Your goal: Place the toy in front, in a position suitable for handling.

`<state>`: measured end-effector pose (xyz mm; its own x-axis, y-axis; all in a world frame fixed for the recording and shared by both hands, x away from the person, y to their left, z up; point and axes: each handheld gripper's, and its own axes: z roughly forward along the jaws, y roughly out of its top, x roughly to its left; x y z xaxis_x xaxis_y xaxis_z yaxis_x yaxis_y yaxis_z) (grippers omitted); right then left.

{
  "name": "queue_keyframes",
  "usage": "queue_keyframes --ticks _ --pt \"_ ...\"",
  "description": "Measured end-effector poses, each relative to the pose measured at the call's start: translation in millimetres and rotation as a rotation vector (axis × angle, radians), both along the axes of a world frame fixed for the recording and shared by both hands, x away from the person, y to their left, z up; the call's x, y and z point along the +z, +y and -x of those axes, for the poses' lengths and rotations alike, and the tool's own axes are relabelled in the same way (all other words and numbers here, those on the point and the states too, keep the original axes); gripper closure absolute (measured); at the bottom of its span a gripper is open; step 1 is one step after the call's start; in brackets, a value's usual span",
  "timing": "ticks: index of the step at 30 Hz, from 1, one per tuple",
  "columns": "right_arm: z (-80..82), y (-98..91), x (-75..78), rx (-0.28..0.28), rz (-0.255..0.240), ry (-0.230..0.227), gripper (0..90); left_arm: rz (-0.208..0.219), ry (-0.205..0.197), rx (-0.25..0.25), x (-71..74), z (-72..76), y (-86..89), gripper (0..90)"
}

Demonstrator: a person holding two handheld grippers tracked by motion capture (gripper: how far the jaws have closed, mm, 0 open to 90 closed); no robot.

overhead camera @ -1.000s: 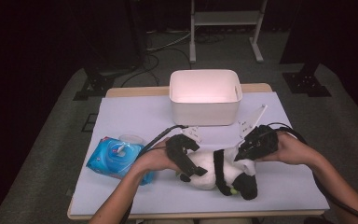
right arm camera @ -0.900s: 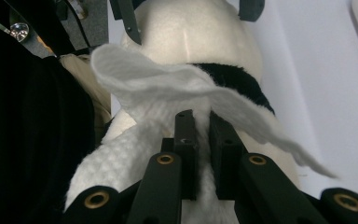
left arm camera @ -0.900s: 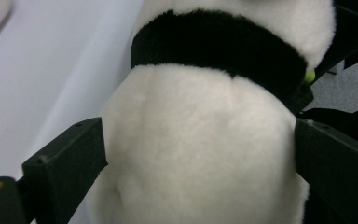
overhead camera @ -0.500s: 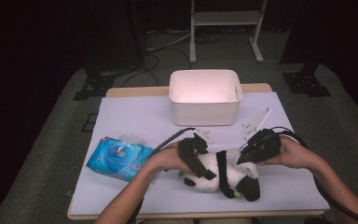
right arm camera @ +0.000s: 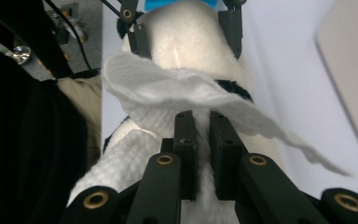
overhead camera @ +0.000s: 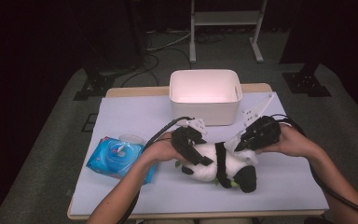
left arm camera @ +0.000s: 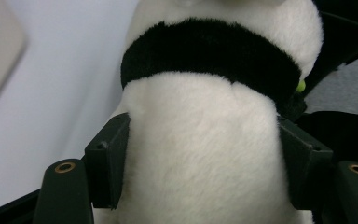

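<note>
A black-and-white plush panda (overhead camera: 214, 163) lies on its side on the pale table cover (overhead camera: 135, 112) in front of the person. My left gripper (overhead camera: 199, 157) grips its white body (left arm camera: 200, 154). Its jaws have just been closing, and both pads (left arm camera: 109, 163) now press into the fur. My right gripper (overhead camera: 240, 143) is shut on a white wipe (right arm camera: 168, 88), which drapes over the panda's other end. The right gripper view looks along its nearly closed jaws (right arm camera: 200, 119) to the left gripper (right arm camera: 186, 28) clamped around the plush farther off.
A blue pack of wet wipes (overhead camera: 119, 156) lies at the left, beside the left forearm. A white bin (overhead camera: 205, 109) stands at the back centre of the table. Cables trail from both grippers. A metal stand and dark floor lie beyond the table.
The left gripper's jaws have closed in on the panda's body and the hand has risen slightly. The right gripper, still holding the wipe, has shifted a little over the panda.
</note>
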<state>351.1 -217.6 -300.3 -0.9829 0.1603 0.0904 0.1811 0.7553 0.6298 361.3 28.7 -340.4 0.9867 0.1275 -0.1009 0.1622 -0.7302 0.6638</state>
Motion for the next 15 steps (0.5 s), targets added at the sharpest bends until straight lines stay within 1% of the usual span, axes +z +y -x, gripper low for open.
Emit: queue_keyframes --ticks 2,4,5,6,7,11,13,14,15 --pt "-5.0 2.8 3.1 0.000 0.004 -0.012 81.9 -0.001 -0.045 0.012 4.4 -2.6 1.8 29.3" --pt "-9.2 5.8 5.4 -0.007 0.011 -0.014 81.9 -0.020 -0.094 0.010 6.1 -4.1 2.0 29.2" --pt "-10.9 7.6 5.3 -0.006 0.017 -0.014 81.9 -0.023 -0.099 0.012 5.1 -4.5 1.4 29.1" --pt "-12.3 10.0 4.4 -0.004 0.027 -0.015 81.9 -0.031 -0.100 0.004 3.0 -4.4 0.4 28.5" --pt "-13.1 12.5 2.6 0.002 0.033 -0.009 81.9 -0.029 -0.100 0.001 0.1 -3.4 -0.7 28.1" --pt "-13.7 24.9 -8.5 0.024 0.053 0.008 81.9 -0.044 -0.103 -0.013 -12.5 0.6 -4.9 25.2" --pt "-13.2 32.3 -13.6 0.035 0.062 0.007 81.9 -0.036 -0.096 -0.013 -16.7 3.3 -5.5 23.7" --pt "-12.7 35.9 -15.4 0.040 0.063 0.007 81.9 -0.037 -0.098 -0.018 -18.0 4.3 -5.3 23.1" --pt "-12.4 39.5 -17.3 0.047 0.068 0.008 81.9 -0.038 -0.092 -0.014 -19.3 6.2 -5.3 21.8"
